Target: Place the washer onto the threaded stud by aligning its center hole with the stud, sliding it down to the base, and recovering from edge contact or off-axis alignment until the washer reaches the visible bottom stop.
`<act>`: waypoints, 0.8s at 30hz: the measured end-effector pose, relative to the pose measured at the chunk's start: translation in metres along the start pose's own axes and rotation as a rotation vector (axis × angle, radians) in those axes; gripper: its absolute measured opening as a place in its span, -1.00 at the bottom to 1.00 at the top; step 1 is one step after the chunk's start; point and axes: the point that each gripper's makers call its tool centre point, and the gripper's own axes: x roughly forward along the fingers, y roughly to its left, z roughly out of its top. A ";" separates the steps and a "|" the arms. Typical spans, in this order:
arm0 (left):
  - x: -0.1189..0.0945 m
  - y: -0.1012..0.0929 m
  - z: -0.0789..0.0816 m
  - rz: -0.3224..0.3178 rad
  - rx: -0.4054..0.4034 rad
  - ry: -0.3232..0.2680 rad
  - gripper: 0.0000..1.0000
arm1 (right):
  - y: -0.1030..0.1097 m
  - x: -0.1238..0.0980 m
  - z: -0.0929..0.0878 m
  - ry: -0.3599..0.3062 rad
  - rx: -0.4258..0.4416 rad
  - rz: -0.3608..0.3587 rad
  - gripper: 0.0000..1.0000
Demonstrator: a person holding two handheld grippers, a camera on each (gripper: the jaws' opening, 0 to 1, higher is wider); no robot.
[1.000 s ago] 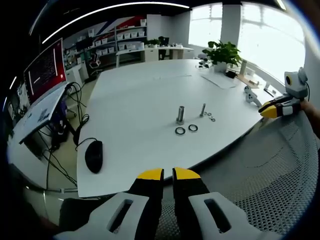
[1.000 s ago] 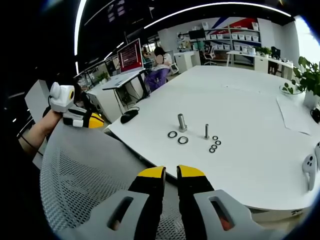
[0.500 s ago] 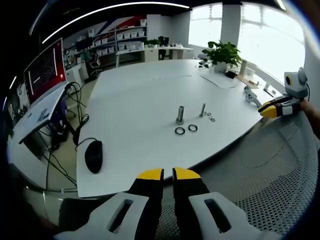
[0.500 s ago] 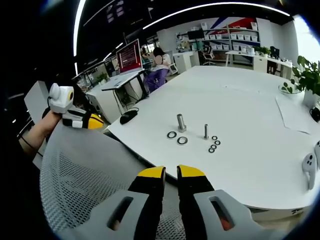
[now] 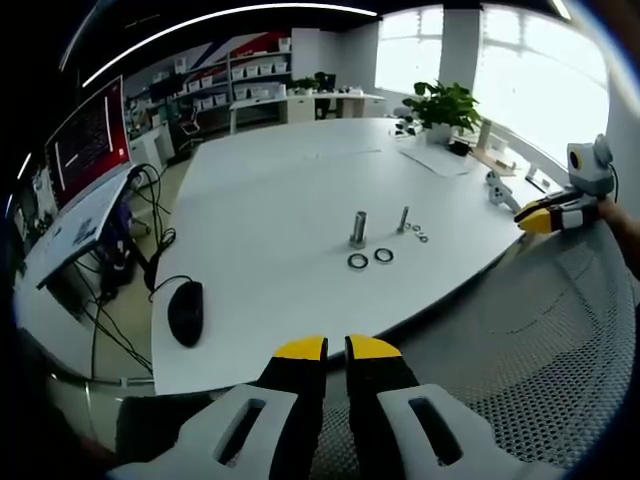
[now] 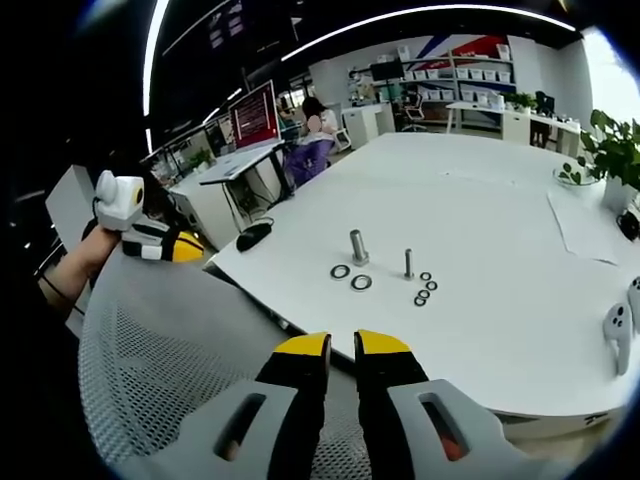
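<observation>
On the white table (image 5: 270, 190) a thick threaded stud (image 5: 359, 229) stands upright, with a thinner stud (image 5: 404, 219) to its right. Two larger washers (image 5: 358, 261) lie flat in front of the thick stud, and several small washers (image 5: 417, 233) lie by the thin one. In the right gripper view I see the thick stud (image 6: 356, 246), the thin stud (image 6: 408, 263), the larger washers (image 6: 361, 282) and the small washers (image 6: 424, 290). My left gripper (image 5: 335, 348) is shut and holds nothing, well short of the table edge. My right gripper (image 6: 342, 344) is likewise shut and empty, above a mesh chair back.
A grey mesh chair back (image 6: 180, 350) lies between both grippers and the table. A black mouse (image 5: 186, 312) sits near the table's left edge. A potted plant (image 5: 444, 104) and papers are at the far side. A white controller (image 6: 620, 335) lies at the table's right.
Both views have shifted very slightly; nothing on the table has moved and both grippers stay shut.
</observation>
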 end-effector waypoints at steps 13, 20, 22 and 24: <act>0.002 -0.008 -0.003 -0.051 0.038 0.029 -0.93 | -0.001 -0.001 0.001 -0.008 0.012 -0.010 -0.75; 0.003 -0.013 -0.003 -0.096 -0.024 0.020 -0.98 | 0.003 -0.001 0.000 0.010 0.002 -0.011 -0.75; 0.003 -0.015 -0.004 -0.103 -0.025 0.025 -0.98 | 0.001 -0.001 -0.002 0.022 -0.004 -0.010 -0.75; 0.003 -0.015 -0.003 -0.100 -0.026 0.024 -0.98 | 0.006 0.001 -0.008 0.084 -0.053 0.034 -0.74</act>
